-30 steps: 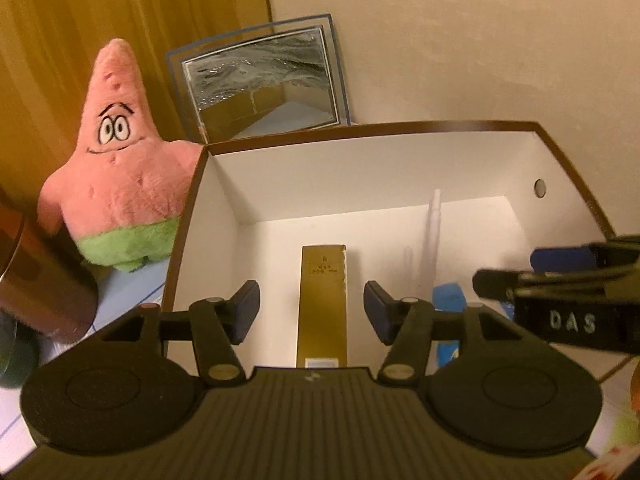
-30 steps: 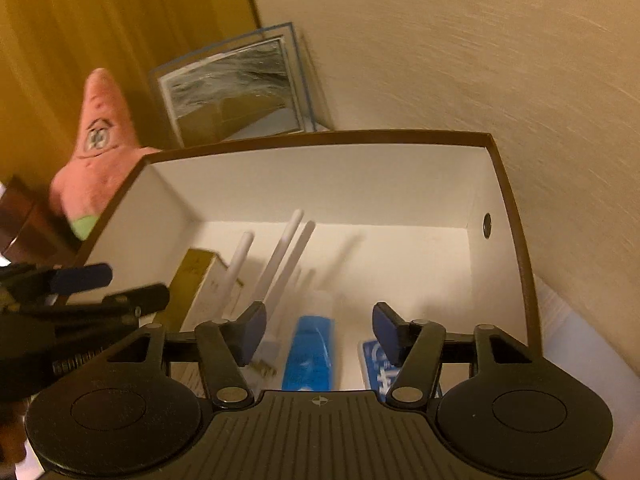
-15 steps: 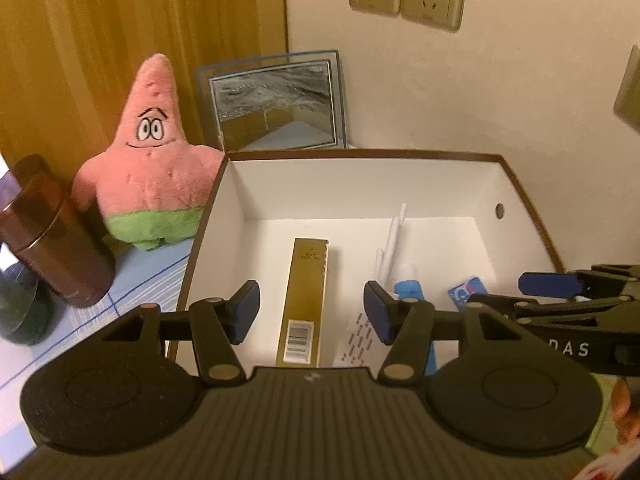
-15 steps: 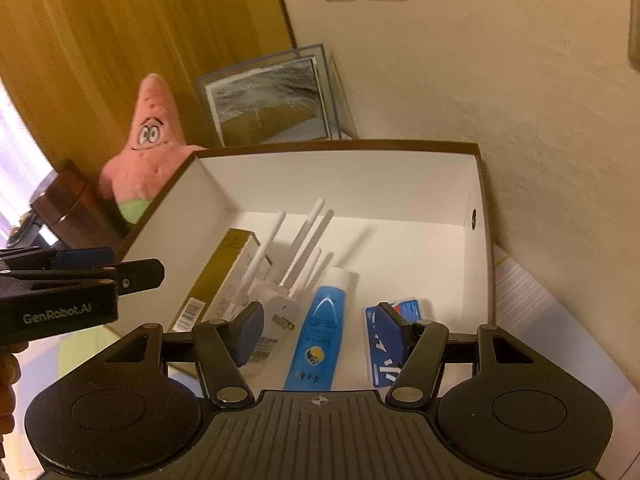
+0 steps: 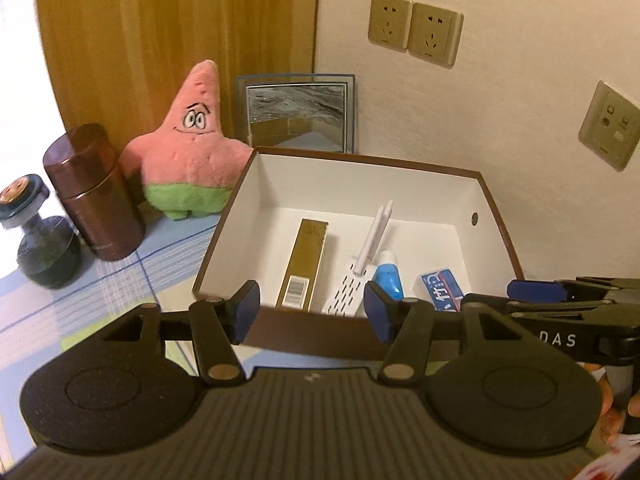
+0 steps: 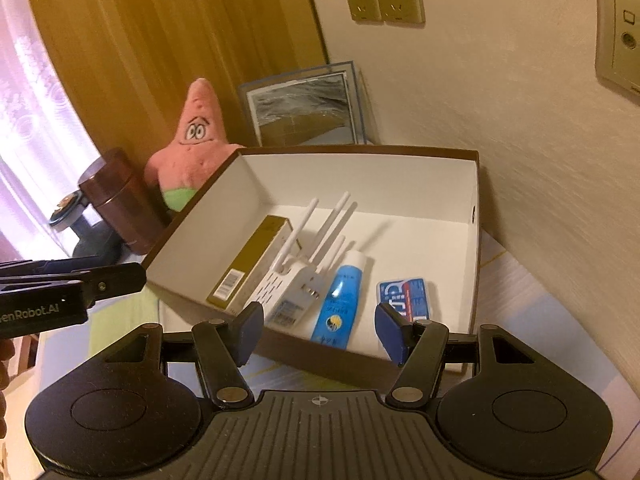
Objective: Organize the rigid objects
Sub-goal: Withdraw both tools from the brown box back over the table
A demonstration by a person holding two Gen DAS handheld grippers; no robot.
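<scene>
I'm holding both grippers in front of the box's (image 6: 352, 364) near wall, left gripper (image 5: 312, 312) and right gripper (image 6: 320, 332) fingers wide, gripping nothing. Gold carton (image 6: 252, 264), white router (image 6: 296, 284), blue tube (image 6: 340, 304) and blue pack (image 6: 404, 298) are lying side by side inside.

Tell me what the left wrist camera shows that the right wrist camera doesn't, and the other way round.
Only the left wrist view shows the right gripper coming in from the right edge, jaws open and holding nothing.

Only the right wrist view shows the left gripper at the left edge, the router's plug prongs and its antennas fanned apart.

Both show the open box holding the gold carton, white router, blue tube and small blue pack, with the pink plush, brown canister and framed picture beyond it.
</scene>
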